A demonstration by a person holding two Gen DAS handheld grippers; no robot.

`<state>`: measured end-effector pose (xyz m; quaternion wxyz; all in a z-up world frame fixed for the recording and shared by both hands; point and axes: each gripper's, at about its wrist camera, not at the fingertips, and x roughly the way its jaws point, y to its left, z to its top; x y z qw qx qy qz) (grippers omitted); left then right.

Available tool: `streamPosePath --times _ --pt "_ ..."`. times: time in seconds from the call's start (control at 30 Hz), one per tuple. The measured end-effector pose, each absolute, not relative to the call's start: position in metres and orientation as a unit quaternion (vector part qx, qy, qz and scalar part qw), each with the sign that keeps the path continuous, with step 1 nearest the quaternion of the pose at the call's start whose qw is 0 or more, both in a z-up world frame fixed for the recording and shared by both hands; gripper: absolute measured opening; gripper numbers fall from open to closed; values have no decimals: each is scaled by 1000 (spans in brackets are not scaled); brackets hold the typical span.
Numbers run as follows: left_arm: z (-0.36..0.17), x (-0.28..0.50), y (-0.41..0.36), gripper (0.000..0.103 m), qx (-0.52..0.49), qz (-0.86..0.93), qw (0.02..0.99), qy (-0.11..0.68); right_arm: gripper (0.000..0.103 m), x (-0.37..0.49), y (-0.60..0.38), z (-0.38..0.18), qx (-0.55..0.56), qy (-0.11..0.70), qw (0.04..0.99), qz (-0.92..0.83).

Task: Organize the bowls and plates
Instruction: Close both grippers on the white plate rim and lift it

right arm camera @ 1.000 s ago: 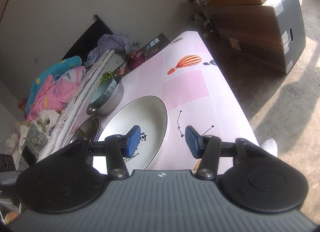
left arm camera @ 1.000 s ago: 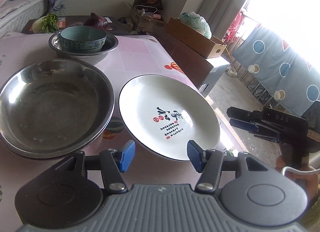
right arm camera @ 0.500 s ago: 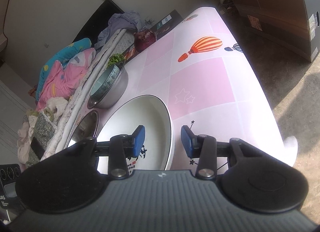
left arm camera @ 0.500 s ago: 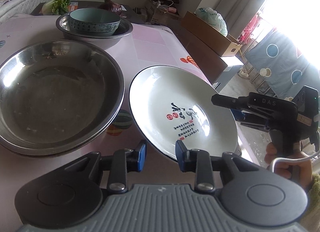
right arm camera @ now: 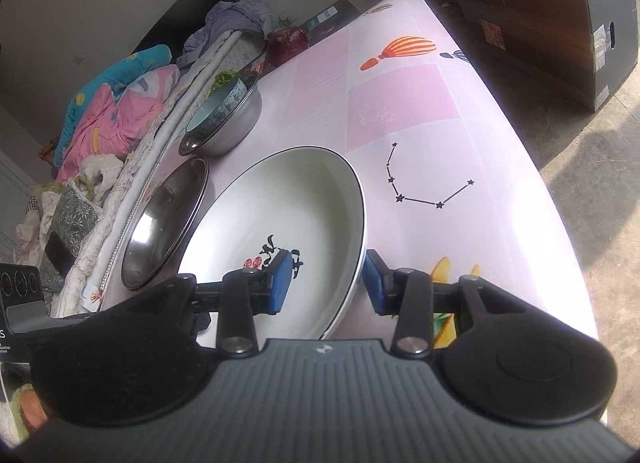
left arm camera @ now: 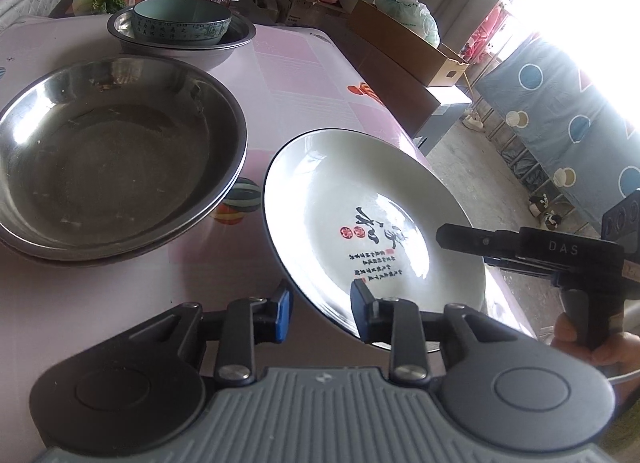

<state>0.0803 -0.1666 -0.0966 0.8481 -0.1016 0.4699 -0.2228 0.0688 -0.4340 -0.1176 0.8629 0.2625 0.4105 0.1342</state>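
White plate tilted, rim between both tools' pads.

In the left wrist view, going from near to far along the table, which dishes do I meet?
White plate with the gripper at its near rim → large steel basin → teal bowl sitting inside a smaller steel bowl.

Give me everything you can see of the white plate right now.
The white plate is round, shallow and glossy, ceramic by its look, with a thin dark rim line and black calligraphy with red seals inside. It is empty and tilted on the pink table, beside the large steel basin. The left gripper straddles its near rim; the right gripper straddles another part of the rim. Whether the pads press is unclear.
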Motion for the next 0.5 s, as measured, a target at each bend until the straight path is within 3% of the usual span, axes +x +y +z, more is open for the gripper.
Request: streamPosePath --times 0.5 --pt "-94 13 -117 31 -80 -263 829 487 39 -32 -369 -111 261 425 859 119"
